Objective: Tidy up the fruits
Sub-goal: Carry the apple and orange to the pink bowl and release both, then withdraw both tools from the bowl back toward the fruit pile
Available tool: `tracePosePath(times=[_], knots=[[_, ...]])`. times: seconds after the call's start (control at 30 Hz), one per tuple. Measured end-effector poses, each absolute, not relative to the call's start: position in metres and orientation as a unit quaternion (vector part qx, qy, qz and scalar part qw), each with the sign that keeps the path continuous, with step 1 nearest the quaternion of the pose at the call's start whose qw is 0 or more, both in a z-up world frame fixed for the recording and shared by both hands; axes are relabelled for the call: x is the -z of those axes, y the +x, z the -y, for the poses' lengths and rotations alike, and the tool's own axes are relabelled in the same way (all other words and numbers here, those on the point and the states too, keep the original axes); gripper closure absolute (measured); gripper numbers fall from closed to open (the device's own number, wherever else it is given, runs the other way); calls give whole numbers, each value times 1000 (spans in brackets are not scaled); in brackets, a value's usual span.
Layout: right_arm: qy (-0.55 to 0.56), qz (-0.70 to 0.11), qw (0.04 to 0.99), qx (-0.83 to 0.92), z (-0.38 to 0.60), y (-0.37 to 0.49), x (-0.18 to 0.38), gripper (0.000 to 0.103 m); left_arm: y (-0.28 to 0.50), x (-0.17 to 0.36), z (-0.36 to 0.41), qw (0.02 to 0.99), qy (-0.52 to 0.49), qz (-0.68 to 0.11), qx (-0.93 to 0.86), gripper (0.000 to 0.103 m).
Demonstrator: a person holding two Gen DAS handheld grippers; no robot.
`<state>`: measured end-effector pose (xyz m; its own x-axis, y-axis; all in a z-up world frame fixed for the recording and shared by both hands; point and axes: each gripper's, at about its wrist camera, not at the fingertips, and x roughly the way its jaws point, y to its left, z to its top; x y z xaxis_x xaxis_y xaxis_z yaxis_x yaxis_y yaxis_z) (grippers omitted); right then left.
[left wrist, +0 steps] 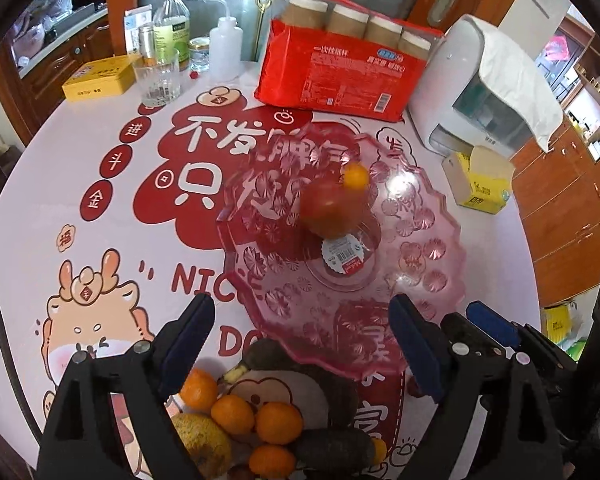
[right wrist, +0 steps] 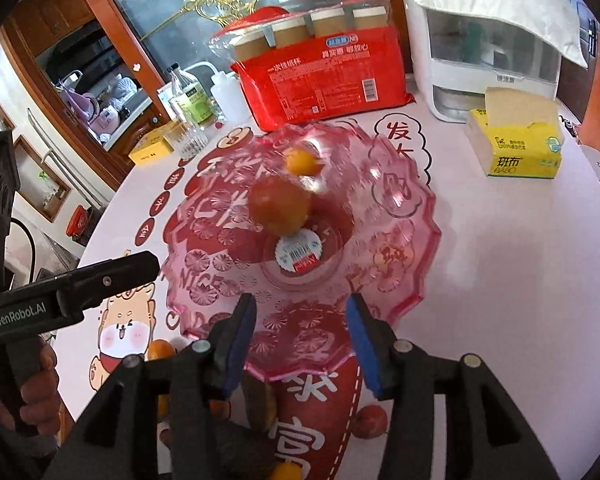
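On the table (left wrist: pixel 100 240) ahead of you sits a pink glass dish (left wrist: pixel 432 216) with a blurry red tomato (left wrist: pixel 328 208) near its middle and a small orange (left wrist: pixel 356 176) touching it at 1 o'clock. Your left gripper (left wrist: pixel 300 344) and right gripper (right wrist: pixel 302 340) both have fingers spread wide, holding nothing. More oranges (left wrist: pixel 236 412) lie at 6 o'clock.

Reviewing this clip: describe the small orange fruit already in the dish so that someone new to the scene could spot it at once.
Find the pink glass dish in the middle of the table, in front of the red pack of paper cups. Two fruits lie in it: the small orange fruit is at the far side, beside a larger, blurred reddish fruit. It is the smaller, brighter one.
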<state>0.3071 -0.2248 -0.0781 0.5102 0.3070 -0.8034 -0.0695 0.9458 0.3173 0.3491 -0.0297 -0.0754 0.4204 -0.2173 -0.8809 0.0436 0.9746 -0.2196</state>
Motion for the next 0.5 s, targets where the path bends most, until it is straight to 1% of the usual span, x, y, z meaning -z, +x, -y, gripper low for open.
tracePosePath(times=[0.23,0.5], knots=[[126,-461,872,-107,224,280,60,56,318,53,20,852,-89,-510,80,15],[137,-430,887,-100,224,234,38,55,265,26,4,868,-89,-482,83,15]])
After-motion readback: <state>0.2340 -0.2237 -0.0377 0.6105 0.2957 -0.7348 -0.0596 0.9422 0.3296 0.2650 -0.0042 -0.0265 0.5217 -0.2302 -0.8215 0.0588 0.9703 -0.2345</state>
